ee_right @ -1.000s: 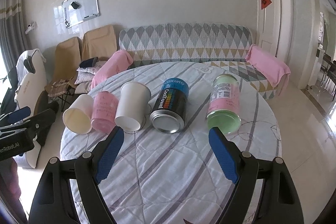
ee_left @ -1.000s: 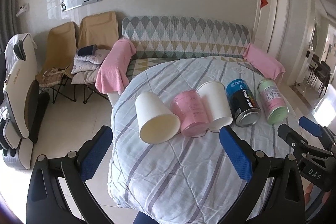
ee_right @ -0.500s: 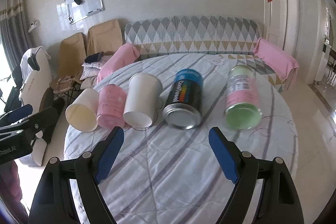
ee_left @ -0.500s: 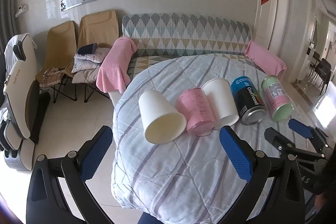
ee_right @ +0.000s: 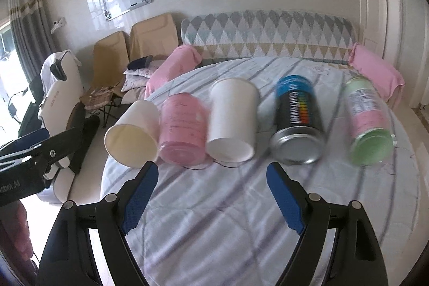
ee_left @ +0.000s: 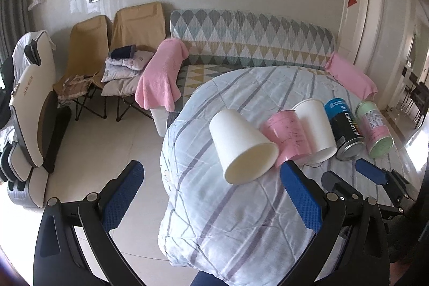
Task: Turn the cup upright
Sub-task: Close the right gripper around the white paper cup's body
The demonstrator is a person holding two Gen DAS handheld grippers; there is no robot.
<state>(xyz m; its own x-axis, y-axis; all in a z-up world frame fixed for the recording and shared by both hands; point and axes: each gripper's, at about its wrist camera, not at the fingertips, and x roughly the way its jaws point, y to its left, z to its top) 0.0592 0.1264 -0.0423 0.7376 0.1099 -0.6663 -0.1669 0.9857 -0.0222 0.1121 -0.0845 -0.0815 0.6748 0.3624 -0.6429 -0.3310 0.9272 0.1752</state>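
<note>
Five containers lie on their sides in a row on the round bench (ee_right: 241,219) with its striped quilt cover: a white paper cup (ee_left: 242,146) at the left end with its mouth toward me, a pink cup (ee_right: 183,132), a second white cup (ee_right: 232,122), a black-and-blue can (ee_right: 297,125) and a green-lidded bottle (ee_right: 368,122).

I judge the step in hand is the approach to one toppled cup, most likely the left-end one, which sits nearest the bench edge. To do it well I'd bring the tongs in across the cup's body, close gently since thin paper crushes easily, then lift clear of the soft quilt before rotating the mouth upward. The pink cup is touching it, so I'd avoid nudging the row and starting a roll.

My left tongs (ee_left: 211,195) are spread wide with nothing between the blue pads, hovering short of the cup's mouth. My right tongs (ee_right: 211,195) are equally wide and empty, aimed toward the pink and second white cups.
</note>
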